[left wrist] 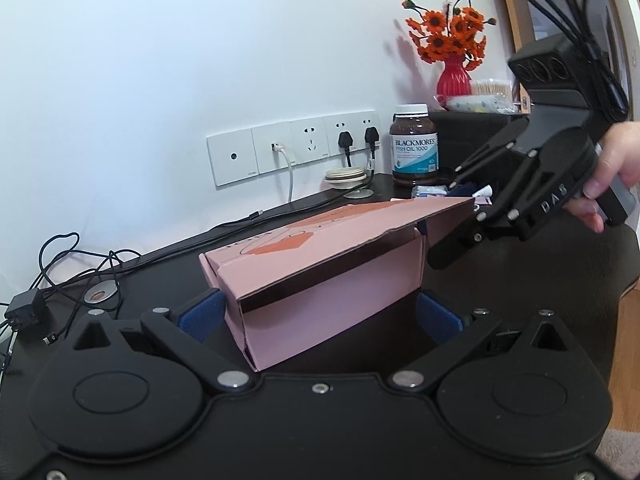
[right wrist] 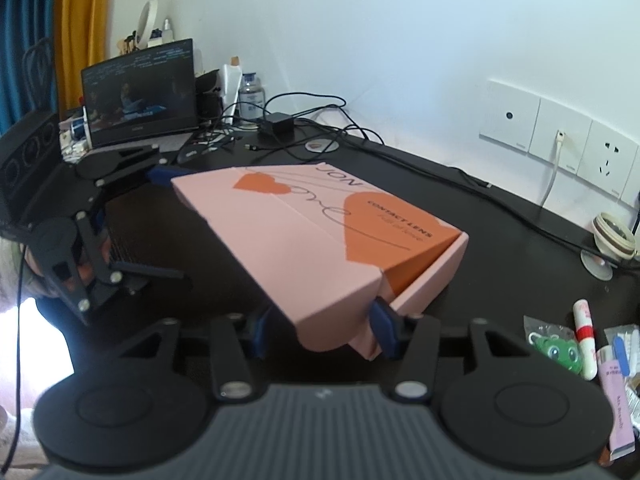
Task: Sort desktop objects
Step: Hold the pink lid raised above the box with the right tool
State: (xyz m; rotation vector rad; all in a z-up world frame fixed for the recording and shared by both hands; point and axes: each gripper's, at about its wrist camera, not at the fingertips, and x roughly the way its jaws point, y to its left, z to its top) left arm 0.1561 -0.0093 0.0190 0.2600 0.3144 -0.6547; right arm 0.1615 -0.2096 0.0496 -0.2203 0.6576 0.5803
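Note:
A pink cardboard box (left wrist: pixel 320 280) with orange hearts stands on the black desk, its lid part raised. My left gripper (left wrist: pixel 320 312) is open, its blue pads on either side of the box's near end; the left pad touches the box, the right pad stands apart. My right gripper (right wrist: pixel 326 332) has its blue pads against the front flap of the lid (right wrist: pixel 312 248) at the box's other end. In the left wrist view the right gripper (left wrist: pixel 460 240) is at the lid's far corner.
A fish oil bottle (left wrist: pixel 414 148), a red vase of orange flowers (left wrist: pixel 454 80) and wall sockets (left wrist: pixel 296 144) are at the back. Cables (left wrist: pixel 80 268) lie left. A laptop (right wrist: pixel 140 96) stands far left. Small toiletries (right wrist: pixel 584 340) lie right of the box.

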